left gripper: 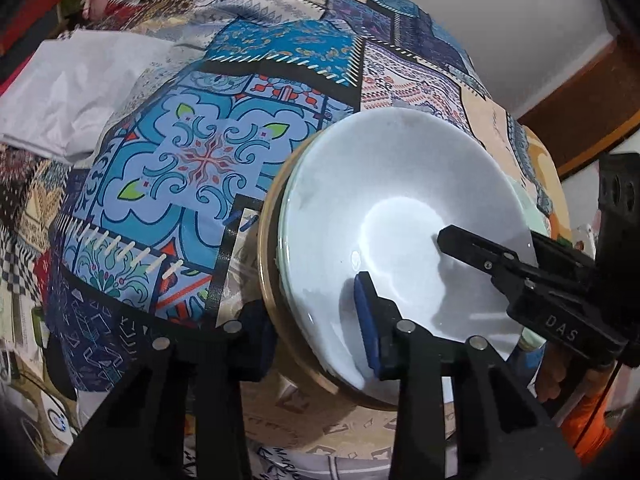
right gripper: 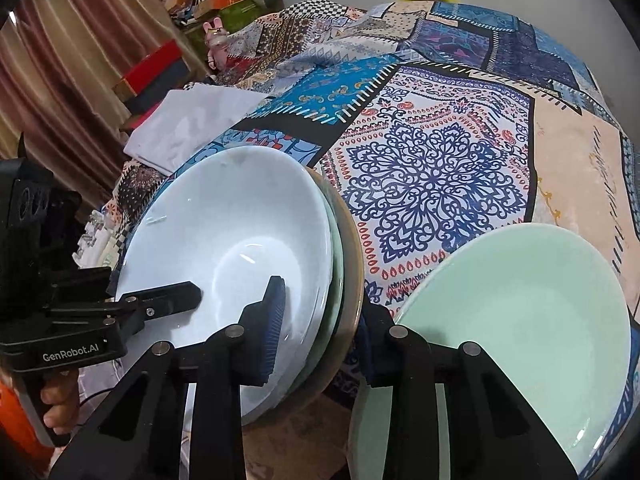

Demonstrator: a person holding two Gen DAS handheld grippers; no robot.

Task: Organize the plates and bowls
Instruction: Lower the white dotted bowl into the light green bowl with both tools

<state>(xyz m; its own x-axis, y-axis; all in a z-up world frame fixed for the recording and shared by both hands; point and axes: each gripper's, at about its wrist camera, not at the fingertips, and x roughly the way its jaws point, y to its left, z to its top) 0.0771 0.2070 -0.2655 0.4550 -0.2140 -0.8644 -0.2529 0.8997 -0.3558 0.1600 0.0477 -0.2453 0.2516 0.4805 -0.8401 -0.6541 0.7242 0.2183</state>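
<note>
A stack of dishes stands on the patchwork cloth: a white bowl (left gripper: 400, 200) (right gripper: 224, 220) on top, a pale green plate (right gripper: 338, 280) under it and a tan plate (left gripper: 268, 280) (right gripper: 354, 272) at the bottom. My left gripper (left gripper: 316, 332) is shut on the stack's left rim, blue pad inside the bowl, the other finger outside the tan plate. My right gripper (right gripper: 324, 332) clamps the opposite rim the same way. Each view shows the other gripper's upper finger (left gripper: 472, 250) (right gripper: 168, 294) lying in the bowl. A separate pale green bowl (right gripper: 520, 320) rests to the right.
The patchwork cloth (left gripper: 192, 160) (right gripper: 432, 184) covers the table. A crumpled white sheet (left gripper: 80, 92) (right gripper: 188, 120) lies at its far left. Beyond are a pink toy (right gripper: 216, 36), boxes and a brown curtain (right gripper: 60, 80). A hand (right gripper: 56, 400) holds the left gripper's handle.
</note>
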